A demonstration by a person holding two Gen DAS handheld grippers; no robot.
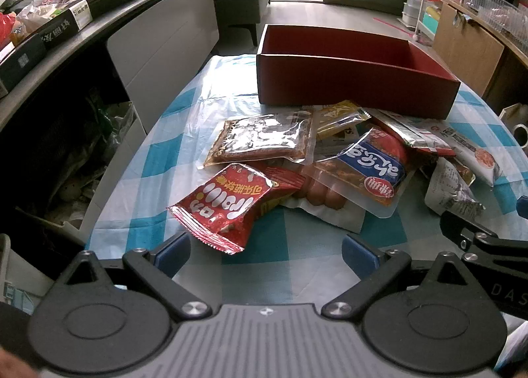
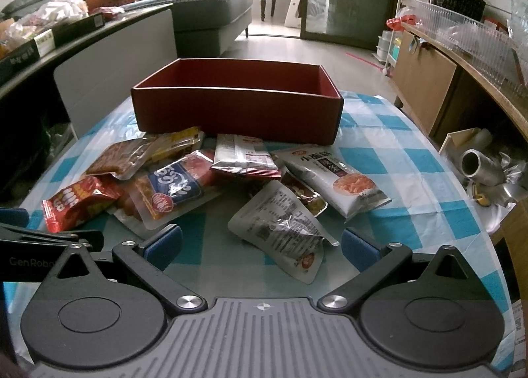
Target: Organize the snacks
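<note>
A dark red box (image 1: 349,81) (image 2: 237,110) stands empty at the far side of the checked tablecloth. Several snack packets lie heaped in front of it. My left gripper (image 1: 267,256) is open, its blue pads just short of a red packet (image 1: 227,209) (image 2: 76,203). Beyond lie a clear brown packet (image 1: 260,140), a blue-labelled sausage pack (image 1: 369,170) (image 2: 175,189) and a yellow packet (image 1: 340,117). My right gripper (image 2: 260,246) is open, with a crumpled silver-white packet (image 2: 280,229) (image 1: 452,193) reaching between its pads. A white packet (image 2: 336,176) lies farther right.
The blue-and-white tablecloth (image 2: 412,160) covers a round table. A cluttered dark counter (image 1: 66,24) runs along the left, a wooden cabinet (image 2: 425,87) along the right. A metal object (image 2: 481,166) sits off the table's right edge. The other gripper's arm (image 1: 475,239) enters from the right.
</note>
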